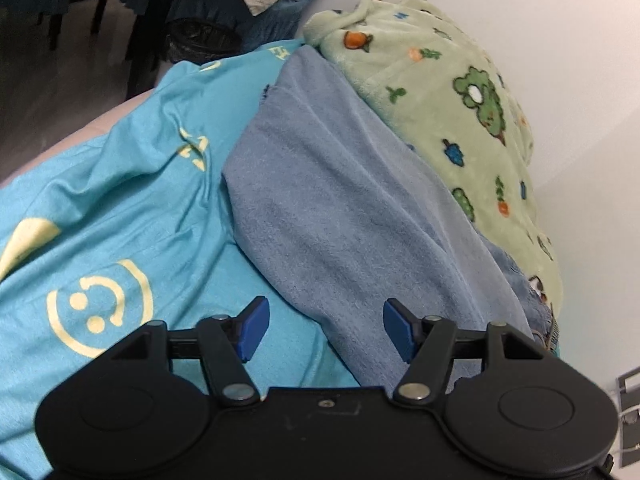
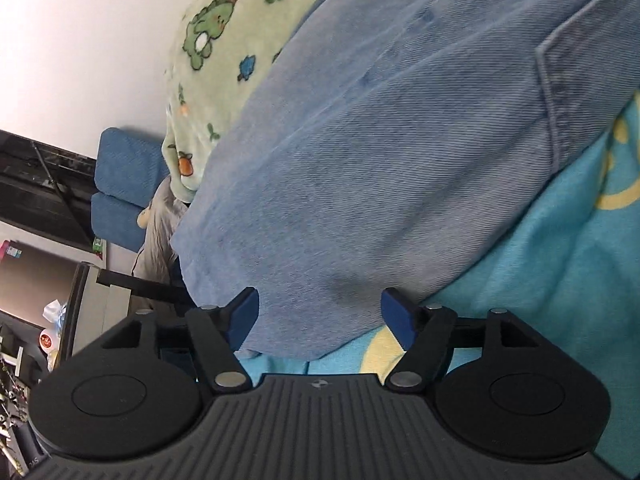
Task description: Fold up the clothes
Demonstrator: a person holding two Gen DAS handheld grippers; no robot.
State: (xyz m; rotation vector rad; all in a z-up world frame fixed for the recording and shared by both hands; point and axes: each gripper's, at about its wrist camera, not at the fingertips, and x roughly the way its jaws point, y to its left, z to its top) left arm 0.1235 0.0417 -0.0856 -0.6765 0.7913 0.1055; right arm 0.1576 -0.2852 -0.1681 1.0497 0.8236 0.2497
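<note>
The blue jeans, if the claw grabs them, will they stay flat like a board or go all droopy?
Probably droopy: the blue jeans already lie in soft folds over the turquoise sheet. They look like thick denim with a stitched seam, so likely heavier than a shirt. The right claw is open beside their edge; one pinch would likely let the rest hang.

- We see the left tongs (image 1: 326, 330) at the near edge, blue pads (image 1: 254, 328) spread wide apart with nothing between them.
- Just beyond them lies a blue denim garment (image 1: 340, 208), running from near right to far centre, creased along its length.
- Under it and to the left spreads a turquoise sheet (image 1: 120, 208) printed with pale yellow smiley faces.
- On the far right, touching the denim's edge, a green fleece blanket (image 1: 432, 84) with dinosaur and carrot prints lies against a white wall (image 1: 560, 40).
- Far left, dark chair legs (image 1: 160, 20) stand on the floor.
</note>
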